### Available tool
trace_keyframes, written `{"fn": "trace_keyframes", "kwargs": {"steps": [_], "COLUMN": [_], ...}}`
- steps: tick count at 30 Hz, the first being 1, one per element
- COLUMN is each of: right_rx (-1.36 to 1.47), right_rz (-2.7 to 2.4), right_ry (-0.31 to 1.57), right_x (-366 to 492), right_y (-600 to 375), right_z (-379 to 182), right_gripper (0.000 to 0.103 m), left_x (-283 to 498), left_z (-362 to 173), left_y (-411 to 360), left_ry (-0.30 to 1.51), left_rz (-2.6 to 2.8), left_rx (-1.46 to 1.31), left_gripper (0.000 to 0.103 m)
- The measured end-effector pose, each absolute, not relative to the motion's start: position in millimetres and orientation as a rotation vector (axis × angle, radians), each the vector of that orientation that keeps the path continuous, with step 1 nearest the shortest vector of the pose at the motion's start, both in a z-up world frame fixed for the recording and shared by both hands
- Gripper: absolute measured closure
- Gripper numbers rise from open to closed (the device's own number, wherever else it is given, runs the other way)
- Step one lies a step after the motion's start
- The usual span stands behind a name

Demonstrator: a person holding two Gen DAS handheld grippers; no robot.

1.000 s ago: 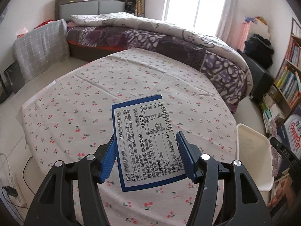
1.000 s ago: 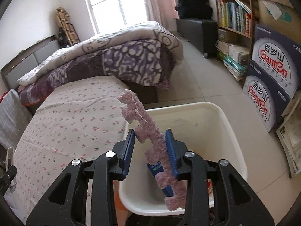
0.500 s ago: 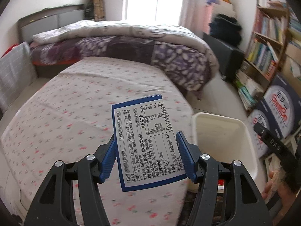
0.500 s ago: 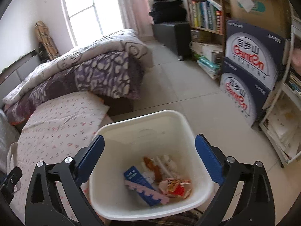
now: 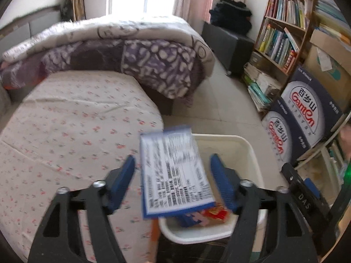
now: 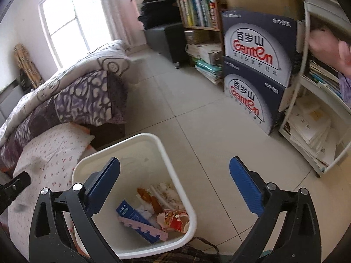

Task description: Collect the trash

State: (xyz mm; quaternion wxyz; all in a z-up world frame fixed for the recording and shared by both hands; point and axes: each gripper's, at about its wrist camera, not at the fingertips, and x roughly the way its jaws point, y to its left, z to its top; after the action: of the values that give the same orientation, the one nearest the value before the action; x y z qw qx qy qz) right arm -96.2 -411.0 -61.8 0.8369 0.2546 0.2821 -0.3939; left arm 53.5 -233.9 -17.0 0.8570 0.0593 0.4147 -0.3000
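Note:
In the left wrist view my left gripper [image 5: 173,182] stands open over the near rim of the white bin [image 5: 252,151]. The blue-edged printed packet [image 5: 173,171] lies blurred between the spread fingers and touches neither pad. In the right wrist view my right gripper [image 6: 175,186] is open wide and empty above the bin [image 6: 136,140]. Inside the bin lie a pink foam strip [image 6: 142,228], a blue box [image 6: 131,214] and a red wrapper [image 6: 173,219].
The floral-cloth table [image 5: 65,131] is left of the bin. A bed with a purple quilt [image 5: 131,50] stands behind. Ganten boxes [image 6: 252,70] and a bookshelf [image 5: 283,24] are on the right, with tiled floor [image 6: 208,120] between.
My left gripper swung right over the bin and opened, letting go of the packet. My right gripper dropped the pink foam strip into the bin and has shifted right.

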Motion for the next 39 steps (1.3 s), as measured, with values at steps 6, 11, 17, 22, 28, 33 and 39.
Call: {"fn": "trace_keyframes", "kwargs": {"steps": [6,11,17,22,28,33,39], "right_rx": [0.524,0.486,0.389,0.323,0.274,0.194,0.155], "right_rz": [-0.817,-0.748,-0.64,-0.57,-0.512,-0.451,-0.417], "right_ry": [0.581,0.58,0.561,0.54,0.53,0.547,0.56], "right_x": [-96,-83,-65,-58,-54,-51,-52], "right_y": [-404,-378,-328,-288,-250,-217,-194], "right_z": [-53,-38,-15,-2,2,-2,-3], "right_gripper": [0.007,0.007,0.007,0.007,0.007,0.007,0.007], "left_x": [62,63,44,23,17,10,0], "left_z": [-23,-23,-6,9,6,-2,-5], "left_y": [-217,-183,-135,-91,-45,-14,7], "left_ry": [0.968,0.976,0.8,0.605,0.624,0.676,0.688], "left_rz": [-0.638,-0.577,-0.405,-0.234,-0.137,-0.113,-0.097], "left_rx": [0.024,-0.014,0.076,0.131,0.096,0.023,-0.029], "left_gripper": [0.019,0.018,0.009,0.007,0.007,0.007,0.007]}}
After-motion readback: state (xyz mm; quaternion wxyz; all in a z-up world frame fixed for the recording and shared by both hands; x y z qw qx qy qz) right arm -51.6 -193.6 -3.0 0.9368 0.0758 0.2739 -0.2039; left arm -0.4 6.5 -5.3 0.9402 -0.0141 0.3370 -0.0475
